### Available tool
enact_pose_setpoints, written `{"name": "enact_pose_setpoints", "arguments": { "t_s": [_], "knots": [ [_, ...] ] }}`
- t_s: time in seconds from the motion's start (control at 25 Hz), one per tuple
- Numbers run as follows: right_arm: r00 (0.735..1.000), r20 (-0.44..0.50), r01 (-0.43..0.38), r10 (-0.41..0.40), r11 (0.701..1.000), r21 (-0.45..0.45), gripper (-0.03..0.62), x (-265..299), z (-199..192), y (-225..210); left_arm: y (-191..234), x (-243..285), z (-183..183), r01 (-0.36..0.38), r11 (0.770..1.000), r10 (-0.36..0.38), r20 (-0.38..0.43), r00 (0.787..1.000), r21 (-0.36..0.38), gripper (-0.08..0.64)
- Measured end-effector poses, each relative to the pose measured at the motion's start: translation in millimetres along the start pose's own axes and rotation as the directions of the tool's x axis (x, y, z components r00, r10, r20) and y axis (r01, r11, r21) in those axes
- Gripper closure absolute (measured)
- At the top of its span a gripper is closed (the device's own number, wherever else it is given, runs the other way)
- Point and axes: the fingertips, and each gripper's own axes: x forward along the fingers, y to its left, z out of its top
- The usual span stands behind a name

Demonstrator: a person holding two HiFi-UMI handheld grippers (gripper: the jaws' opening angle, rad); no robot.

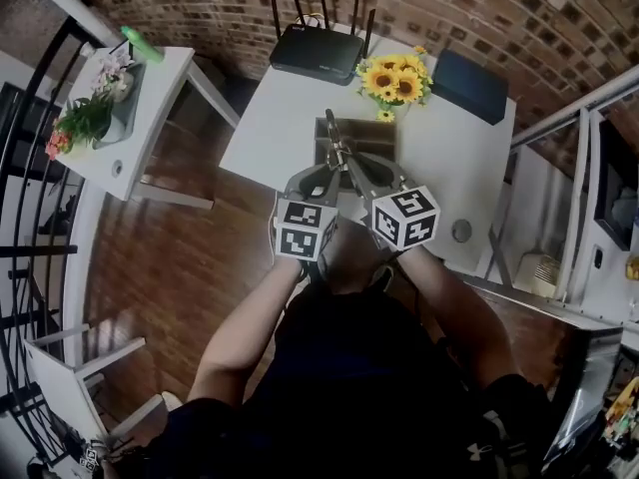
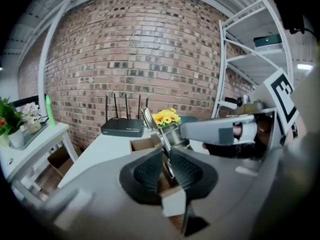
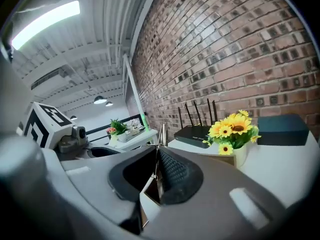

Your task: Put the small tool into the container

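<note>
A thin metal tool [image 1: 332,136] stands upright over the open brown cardboard container [image 1: 382,134] on the white table [image 1: 270,118]. Both grippers meet on it. My left gripper [image 1: 332,166] comes from the lower left and is shut on the tool [image 2: 150,121], whose shaft runs between its ribbed pads [image 2: 150,171]. My right gripper [image 1: 346,160] comes from the lower right, also shut on the tool [image 3: 162,133]. In the left gripper view the right gripper's grey jaw [image 2: 215,131] reaches in just above the container [image 2: 142,144]. The container's inside is mostly hidden by the jaws.
A black router [image 1: 318,53] and a pot of sunflowers [image 1: 394,80] stand behind the container, with a dark blue box [image 1: 469,85] at the back right. A white side table [image 1: 150,128] with plants is at the left, metal shelving [image 1: 584,158] at the right.
</note>
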Motion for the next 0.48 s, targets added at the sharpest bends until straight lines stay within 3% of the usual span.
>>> {"name": "enact_pose_setpoints", "arguments": {
  "t_s": [0.28, 0.48],
  "knots": [
    [0.993, -0.114, 0.001, -0.011, 0.996, -0.085, 0.568, 21.2, -33.1, -5.3, 6.9, 16.8, -31.9, 0.019, 0.994, -0.026, -0.065, 0.998, -0.104, 0.503],
    [0.986, -0.168, -0.004, -0.016, 0.993, -0.120, 0.568, 25.6, -51.2, -11.3, 9.7, 26.5, -50.0, -0.004, 0.994, -0.007, -0.100, 0.995, -0.106, 0.500]
  ]
}}
